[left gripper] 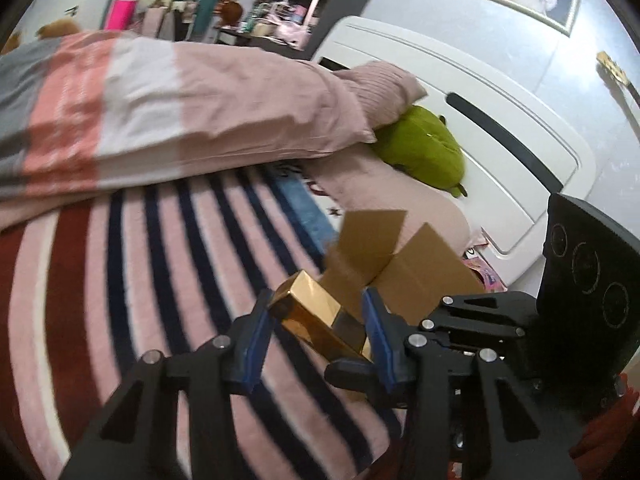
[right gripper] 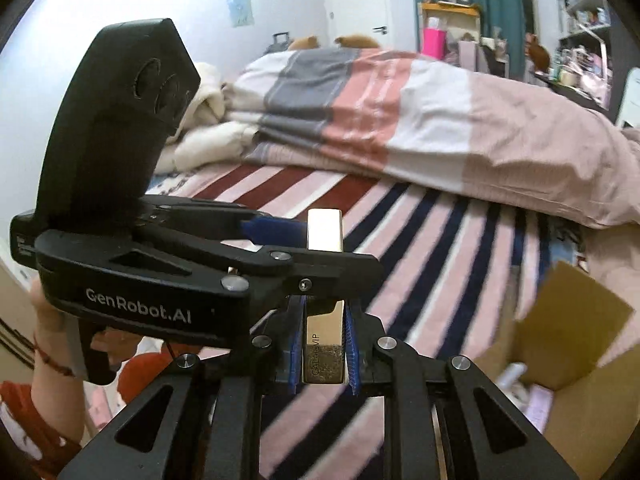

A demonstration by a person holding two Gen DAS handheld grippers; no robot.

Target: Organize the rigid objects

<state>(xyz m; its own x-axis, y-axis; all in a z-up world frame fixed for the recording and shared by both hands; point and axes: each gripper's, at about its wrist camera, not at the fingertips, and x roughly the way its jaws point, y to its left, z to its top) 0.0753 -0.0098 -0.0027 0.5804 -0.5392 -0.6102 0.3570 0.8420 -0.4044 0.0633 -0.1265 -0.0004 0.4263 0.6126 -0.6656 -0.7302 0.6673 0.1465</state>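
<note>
A long shiny gold box (left gripper: 320, 320) (right gripper: 325, 336) is held in the air above the striped bed cover. My right gripper (right gripper: 323, 354) is shut on its near end. My left gripper (left gripper: 318, 314) stands around the box's far end with its blue pads (left gripper: 260, 332) spread wider than the box, so it is open. In the right wrist view the left gripper (right gripper: 280, 240) crosses from the left, one blue pad beside the box. An open cardboard box (left gripper: 404, 264) (right gripper: 560, 344) sits on the bed to the right, with a few items inside.
A striped pink, navy and red bed cover (left gripper: 160, 280) lies below. A folded duvet (right gripper: 400, 120) is piled behind it. A green plush toy (left gripper: 420, 148) lies by the white headboard (left gripper: 480, 92). Cluttered shelves stand at the back.
</note>
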